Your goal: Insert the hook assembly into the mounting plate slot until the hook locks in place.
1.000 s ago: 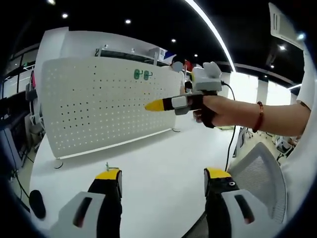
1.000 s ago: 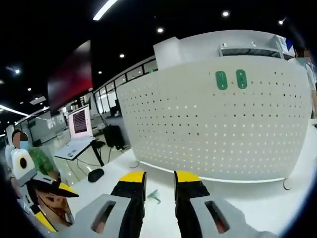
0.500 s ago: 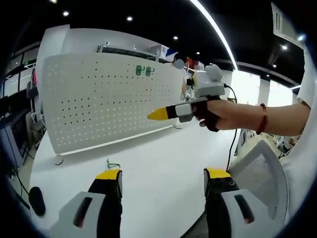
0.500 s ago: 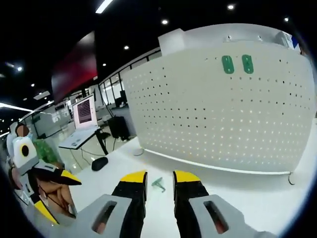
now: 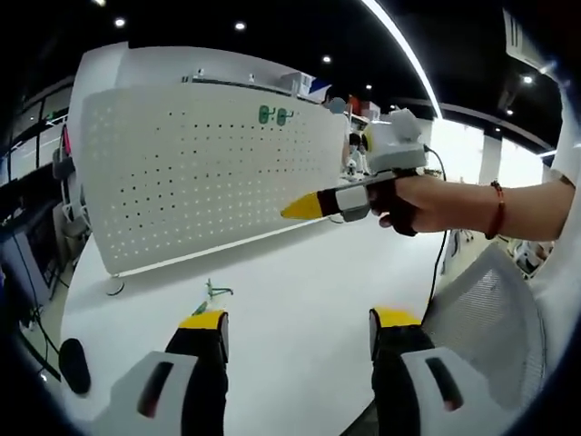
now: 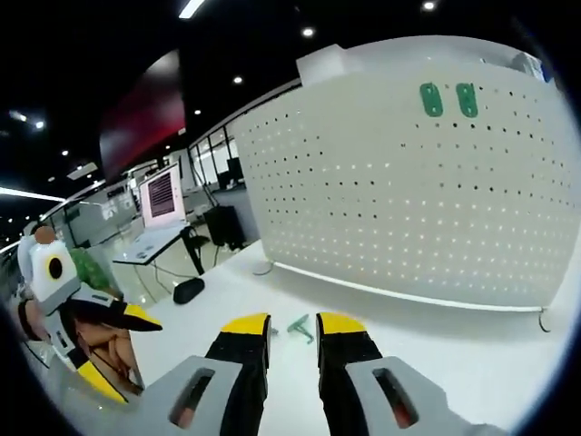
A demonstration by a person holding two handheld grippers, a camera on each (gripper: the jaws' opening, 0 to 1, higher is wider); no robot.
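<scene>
White perforated board, the mounting plate as we judge it, stands upright on the white table and fills the 10 to 12 o'clock part of the left gripper view, with two green oval pieces fixed near its top edge. Our left gripper rises from 6 o'clock with its jaws spread wide and nothing between them. Just beyond its left jaw, at about 8 o'clock, the small green hook assembly lies loose on the table, well short of the board.

We judge the pick-up is the step in hand. To do it well we should bring one gripper down over the hook, take it by its body so the prongs stay free, then square it to a row of holes before pushing in.

Only from the left gripper view do we get the right gripper from the side, held in a hand at 2 o'clock above the table, tip toward the board. The right gripper view adds the other side: its jaws stand narrowly apart, holding nothing, with the hook showing just past their tips at 6 o'clock, a dark mouse and a lit laptop at 9 o'clock.
</scene>
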